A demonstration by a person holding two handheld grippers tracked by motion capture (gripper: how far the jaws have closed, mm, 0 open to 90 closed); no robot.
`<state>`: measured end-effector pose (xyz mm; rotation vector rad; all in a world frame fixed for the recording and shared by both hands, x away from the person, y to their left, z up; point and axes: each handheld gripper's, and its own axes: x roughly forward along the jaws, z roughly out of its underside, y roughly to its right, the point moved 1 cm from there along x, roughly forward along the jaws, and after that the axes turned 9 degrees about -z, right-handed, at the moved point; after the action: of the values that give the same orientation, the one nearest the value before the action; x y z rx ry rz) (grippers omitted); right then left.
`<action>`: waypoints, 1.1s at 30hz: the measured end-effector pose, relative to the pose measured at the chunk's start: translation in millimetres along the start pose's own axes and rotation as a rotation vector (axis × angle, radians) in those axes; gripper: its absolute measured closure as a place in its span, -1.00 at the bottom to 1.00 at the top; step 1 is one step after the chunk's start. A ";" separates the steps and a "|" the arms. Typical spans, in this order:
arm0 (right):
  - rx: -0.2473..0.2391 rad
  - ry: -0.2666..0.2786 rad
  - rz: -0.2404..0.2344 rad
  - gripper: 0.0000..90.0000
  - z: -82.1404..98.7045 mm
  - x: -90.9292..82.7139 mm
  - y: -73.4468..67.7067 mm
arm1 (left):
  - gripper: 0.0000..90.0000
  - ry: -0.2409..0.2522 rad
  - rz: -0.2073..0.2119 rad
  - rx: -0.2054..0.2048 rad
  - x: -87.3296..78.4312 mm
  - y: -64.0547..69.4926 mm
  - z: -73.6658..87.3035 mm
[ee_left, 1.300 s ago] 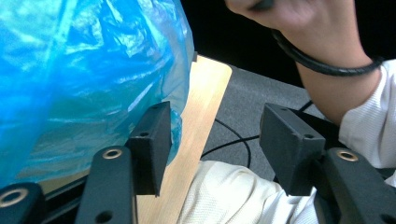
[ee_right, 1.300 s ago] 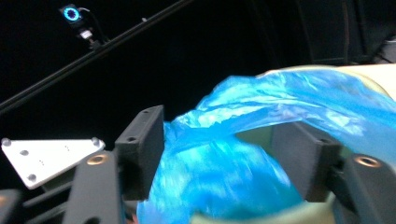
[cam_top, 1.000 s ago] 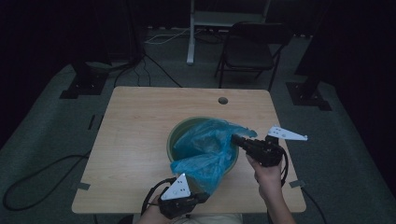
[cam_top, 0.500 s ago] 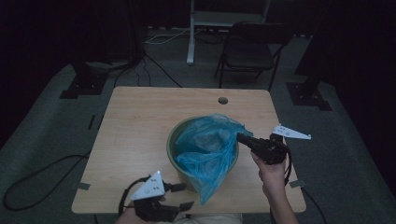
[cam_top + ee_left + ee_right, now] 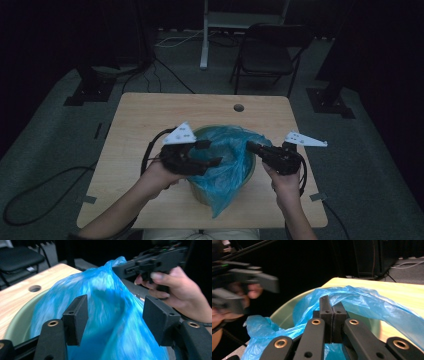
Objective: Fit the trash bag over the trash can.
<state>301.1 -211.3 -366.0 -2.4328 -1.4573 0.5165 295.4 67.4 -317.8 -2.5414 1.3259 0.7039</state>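
Dim lab or studio: stand bases [image 5: 87, 92], floor cables [image 5: 170, 42], folding chair [image 5: 267, 55].

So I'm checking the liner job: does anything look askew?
Yes. The blue bag isn't seated around the green bin: it bunches up inside, one flap spilling over the near rim. The right gripper pinches its edge; the left gripper is open.

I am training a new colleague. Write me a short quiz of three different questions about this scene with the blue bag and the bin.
1. True or false: the right gripper is shut on the blue bag.
2. Are the jaws of the left gripper A) pressed on the bag, B) open with the bag between them, or C) shut with nothing between them?
3. What does the bag line?

Key:
1. True.
2. B; they have just been opening.
3. The green bin on the table.
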 end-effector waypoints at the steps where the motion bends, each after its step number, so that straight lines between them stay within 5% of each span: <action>1: -0.008 -0.001 -0.002 1.00 -1.1 1.1 -1.6 | -0.15 -0.028 0.004 0.030 15.5 3.0 -6.1; 9: -0.029 0.013 -0.057 1.00 -5.8 0.1 -9.2 | -0.02 -0.111 0.063 0.085 49.5 -3.3 -9.6; 12: -0.031 0.015 -0.056 1.00 -5.4 -1.8 -9.3 | 0.30 -0.103 0.062 0.088 53.5 -3.8 -9.1; 16: -0.019 0.020 -0.058 1.00 -4.5 -3.3 -5.9 | 1.00 -0.088 0.068 0.074 57.3 -5.5 -10.2; 24: -0.015 0.006 -0.017 1.00 -1.3 -10.4 -1.6 | 1.00 -0.065 0.025 0.077 37.0 -15.5 -5.6; 33: 0.010 0.030 0.059 1.00 1.1 -33.1 12.2 | 1.00 -0.015 -0.050 -0.003 -8.8 -50.2 12.0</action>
<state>296.0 -246.2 -366.3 -2.4716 -1.3720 0.4964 328.0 107.4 -326.5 -2.5570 1.2527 0.7148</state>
